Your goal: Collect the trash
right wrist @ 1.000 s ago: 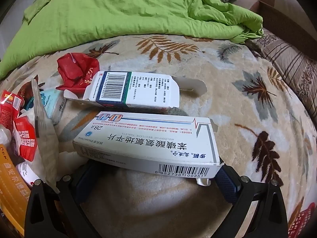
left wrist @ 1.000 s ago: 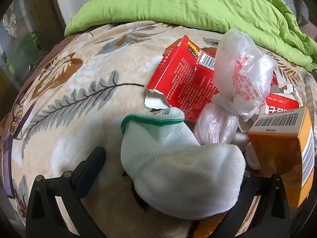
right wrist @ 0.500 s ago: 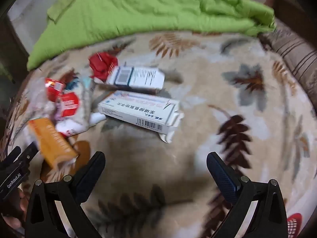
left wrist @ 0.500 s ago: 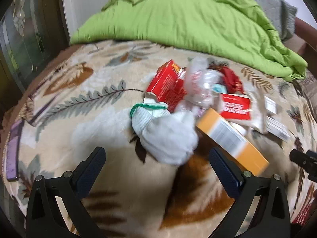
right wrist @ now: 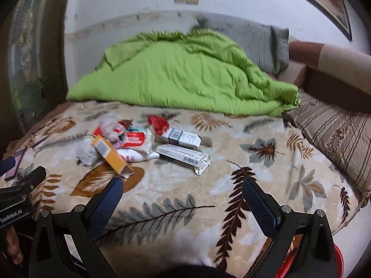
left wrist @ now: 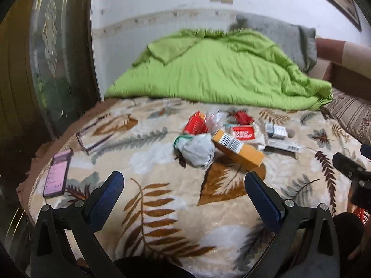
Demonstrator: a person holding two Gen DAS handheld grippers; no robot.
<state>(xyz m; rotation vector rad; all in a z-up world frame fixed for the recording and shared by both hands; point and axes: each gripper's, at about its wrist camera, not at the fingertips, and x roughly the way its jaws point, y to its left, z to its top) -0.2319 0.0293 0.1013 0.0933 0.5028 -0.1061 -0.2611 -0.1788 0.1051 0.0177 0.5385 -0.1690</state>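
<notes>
Both claws hang released and empty over the near edge of a bed covered with a cream plush blanket printed with brown and grey leaves (left wrist: 167, 199). The left gripper (left wrist: 184, 183) has its blue-padded fingers spread wide with only blanket between them; the right gripper (right wrist: 182, 187) is the same. In the right wrist view, the left tool's black body shows at the left edge with the white lettering "GenRobot.AI".

Ahead of the left claw, well beyond its fingertips, lies the trash pile. Nearest is a balled white sock with a green cuff (left wrist: 197, 149), and just right of it, touching, an orange cardboard carton with a white barcode label (left wrist: 238, 148). Behind these sit a red carton (left wrist: 196, 125) and a crumpled clear plastic bag (left wrist: 214, 117). Ahead of the right claw, slightly left, lies a long white medicine box with a barcode (right wrist: 183, 155), its end flap open; beyond it is a white and blue box with a barcode (right wrist: 183, 139), then a crumpled red wrapper (right wrist: 157, 122). The print is too small to read.

Far left of the left claw, a pink-screened phone (left wrist: 56, 173) lies near the blanket's edge. Farthest back lies a rumpled lime-green quilt (left wrist: 215, 74).
</notes>
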